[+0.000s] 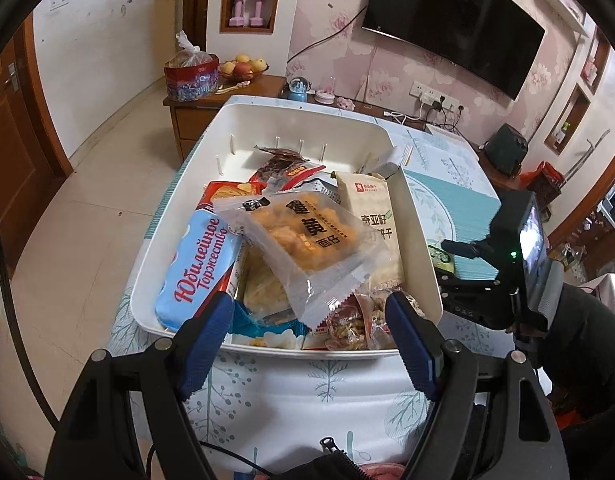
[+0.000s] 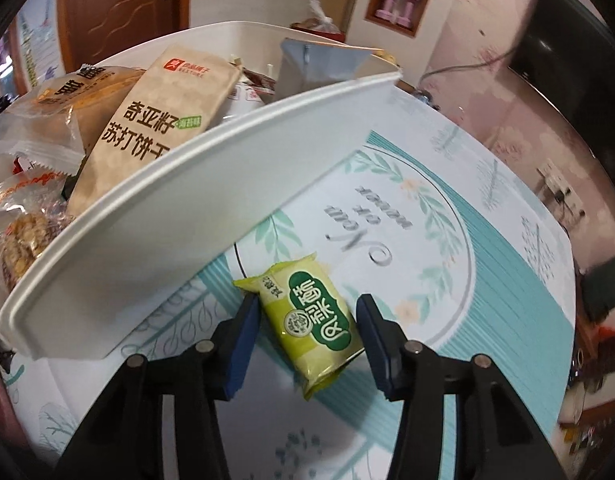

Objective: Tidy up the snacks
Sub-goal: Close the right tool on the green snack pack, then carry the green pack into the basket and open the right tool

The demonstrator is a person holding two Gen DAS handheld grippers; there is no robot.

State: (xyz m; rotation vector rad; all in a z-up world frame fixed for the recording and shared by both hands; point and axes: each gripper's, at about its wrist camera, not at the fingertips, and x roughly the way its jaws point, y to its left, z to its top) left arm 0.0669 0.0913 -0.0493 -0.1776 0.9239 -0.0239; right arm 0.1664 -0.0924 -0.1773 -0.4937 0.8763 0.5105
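A white bin (image 1: 179,200) on the table holds several snack packs: a blue biscuit pack (image 1: 195,268), a clear pack of orange snacks (image 1: 307,236) on top, and a tan cracker bag (image 1: 371,208). My left gripper (image 1: 309,312) is open and empty at the bin's near edge. In the right wrist view a small green snack pack (image 2: 311,320) lies on the table beside the bin's wall (image 2: 187,184). My right gripper (image 2: 307,316) is open, with its fingers on either side of the pack. The cracker bag (image 2: 155,120) shows there too.
The table has a teal and white floral cloth (image 2: 487,260). A wooden cabinet (image 1: 211,108) with a fruit bowl stands beyond the table. A TV (image 1: 451,20) hangs on the wall. The right gripper's body (image 1: 507,264) is beside the bin's right wall.
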